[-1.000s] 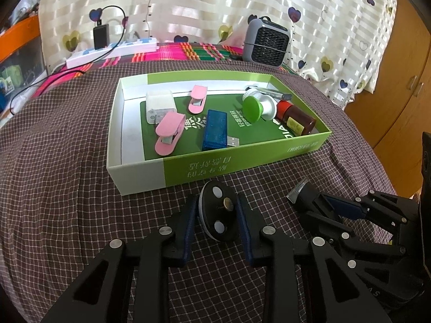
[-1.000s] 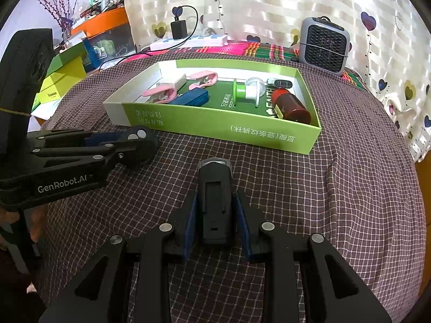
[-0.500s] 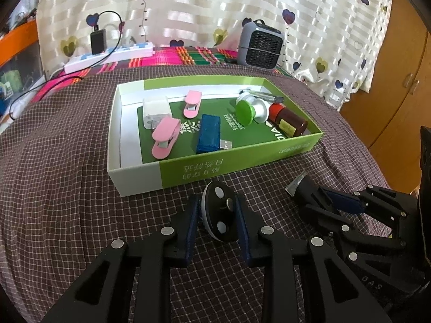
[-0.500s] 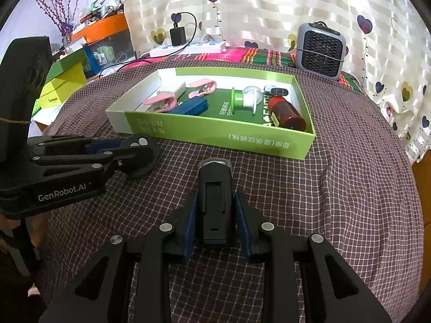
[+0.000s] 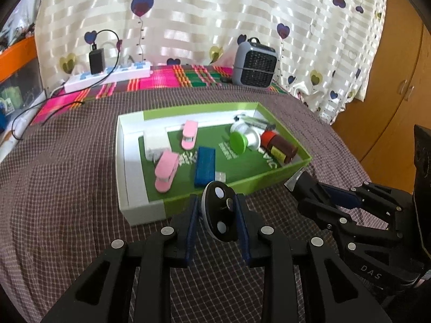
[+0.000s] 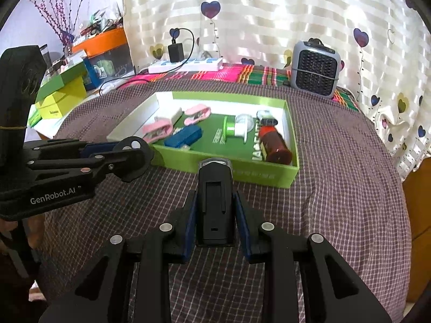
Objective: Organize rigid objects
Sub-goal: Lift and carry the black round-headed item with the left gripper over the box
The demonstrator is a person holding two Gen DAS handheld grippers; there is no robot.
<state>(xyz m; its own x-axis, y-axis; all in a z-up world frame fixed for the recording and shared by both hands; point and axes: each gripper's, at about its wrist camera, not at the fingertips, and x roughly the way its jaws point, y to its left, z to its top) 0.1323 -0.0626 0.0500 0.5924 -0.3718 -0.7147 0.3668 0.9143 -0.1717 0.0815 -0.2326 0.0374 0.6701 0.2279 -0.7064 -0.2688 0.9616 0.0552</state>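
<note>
Lifting together, both grippers have carried their loads up off the checked maroon cloth (image 5: 54,215) since a second ago; the open green cardboard box (image 5: 280,177), which sat higher in each view then, now lies lower and nearer the frame centre. That suggests both pieces are about to go into it.

Nearest, at bottom centre of the left wrist view, the left gripper (image 5: 218,216) has its blue-padded jaws nearly closed on a round black disc with pale studs (image 5: 219,211), smooth hard plastic held on edge. At bottom centre of the right wrist view, the right gripper (image 6: 214,210) stands narrowly closed around a black rectangular plastic block with a silver end (image 6: 214,204), matte and slab-sided.

Beyond, the box holds two pink plastic clips (image 5: 166,171), a blue USB stick (image 5: 205,168), a white square charger (image 5: 155,144), a green-capped spool (image 5: 238,142), a dark red glossy cylinder (image 5: 280,149) and a small silver item at the back whose nature I cannot tell. The floor between the blue stick and the red cylinder looks free.

Farthest, toward the top, a grey grille-fronted heater (image 5: 254,63) and a white power strip (image 5: 107,76) stand before a heart-printed curtain (image 5: 215,13).
</note>
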